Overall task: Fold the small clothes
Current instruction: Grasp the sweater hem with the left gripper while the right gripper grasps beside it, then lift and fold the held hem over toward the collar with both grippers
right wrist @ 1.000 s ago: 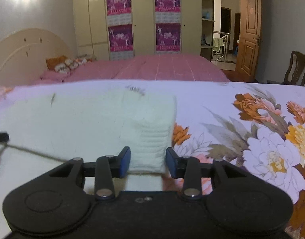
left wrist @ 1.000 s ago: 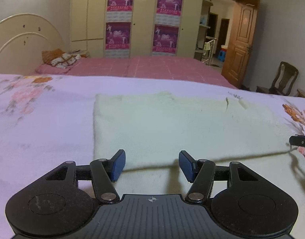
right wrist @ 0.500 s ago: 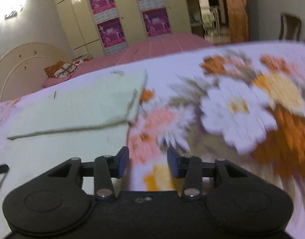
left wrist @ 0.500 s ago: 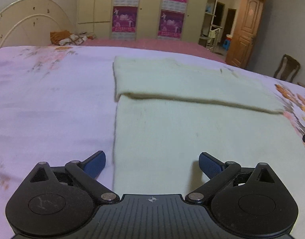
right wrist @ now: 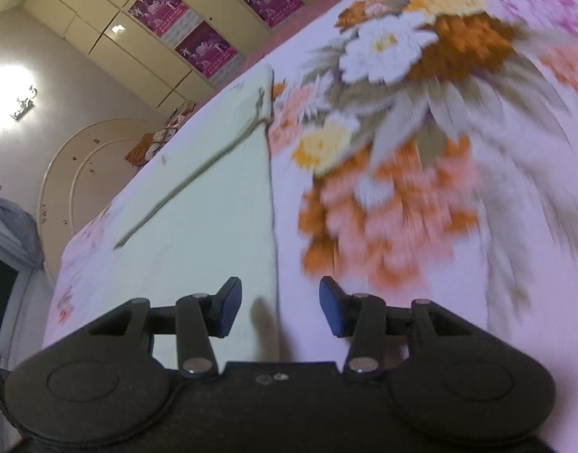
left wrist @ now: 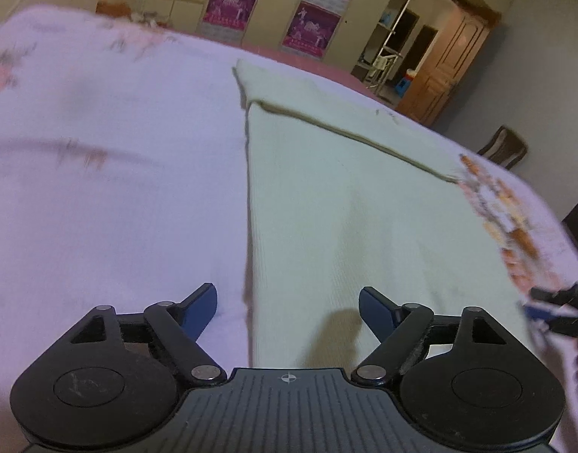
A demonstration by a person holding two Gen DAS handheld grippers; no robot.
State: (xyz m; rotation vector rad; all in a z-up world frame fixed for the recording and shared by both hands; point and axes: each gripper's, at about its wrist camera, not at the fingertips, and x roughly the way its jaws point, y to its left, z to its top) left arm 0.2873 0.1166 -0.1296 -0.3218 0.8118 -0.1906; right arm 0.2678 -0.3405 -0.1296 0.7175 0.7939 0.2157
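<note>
While the pale cream knitted garment (left wrist: 345, 204) lies flat on the floral bedsheet (left wrist: 111, 173), far edge folded over, left tool (left wrist: 288, 309) and right tool (right wrist: 280, 307) hover spread apart, holding nothing.

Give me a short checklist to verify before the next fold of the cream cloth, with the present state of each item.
1. Left gripper open and holding nothing: ok.
2. Right gripper open and holding nothing: ok.
3. First fold lies flat on the far part of the cream cloth: ok.
4. Each gripper stands at a side edge of the cloth, near end: ok.
5. Near corners of the cloth visible: cannot tell, the gripper bodies hide them.
6. Floral bedsheet smooth beside the cloth: ok.
</note>
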